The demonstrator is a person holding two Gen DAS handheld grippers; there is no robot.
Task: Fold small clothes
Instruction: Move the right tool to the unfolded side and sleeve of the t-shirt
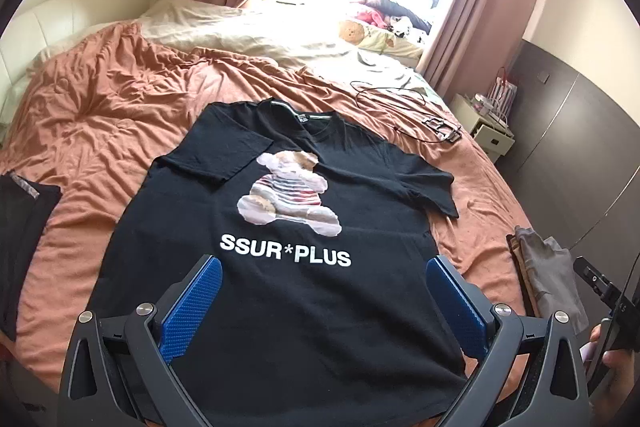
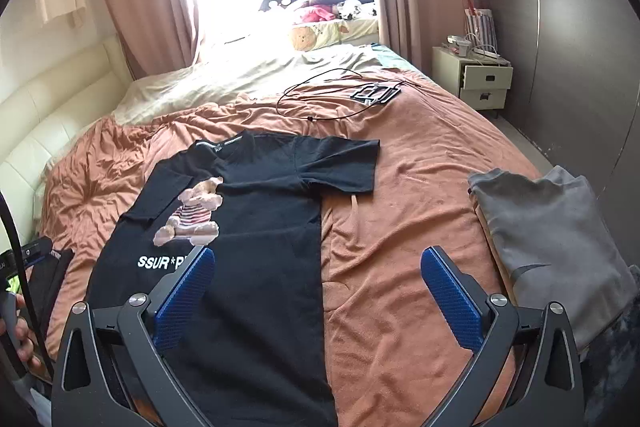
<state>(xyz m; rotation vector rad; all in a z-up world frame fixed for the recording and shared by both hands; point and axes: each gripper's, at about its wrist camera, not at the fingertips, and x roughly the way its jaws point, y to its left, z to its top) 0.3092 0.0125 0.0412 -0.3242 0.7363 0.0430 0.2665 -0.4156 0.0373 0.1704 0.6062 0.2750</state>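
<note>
A black T-shirt point(image 1: 304, 291) with a teddy bear print and white "SSUR*PLUS" lettering lies face up and spread flat on the orange bedspread point(image 1: 104, 131), collar away from me, both sleeves out. My left gripper point(image 1: 322, 267) hovers open above the shirt's lower half, nothing between its blue pads point(image 1: 196, 303). In the right wrist view the same T-shirt point(image 2: 260, 227) lies left of centre. My right gripper point(image 2: 318, 259) is open over the shirt's right side edge and the bare bedspread point(image 2: 400, 227).
Folded grey clothes point(image 2: 552, 227) are stacked at the bed's right edge. A dark garment point(image 1: 20, 235) lies at the left. A black cable point(image 2: 320, 95) and a buckle-like item point(image 2: 374, 94) rest farther up the bed. A nightstand point(image 2: 476, 79) stands at the right wall.
</note>
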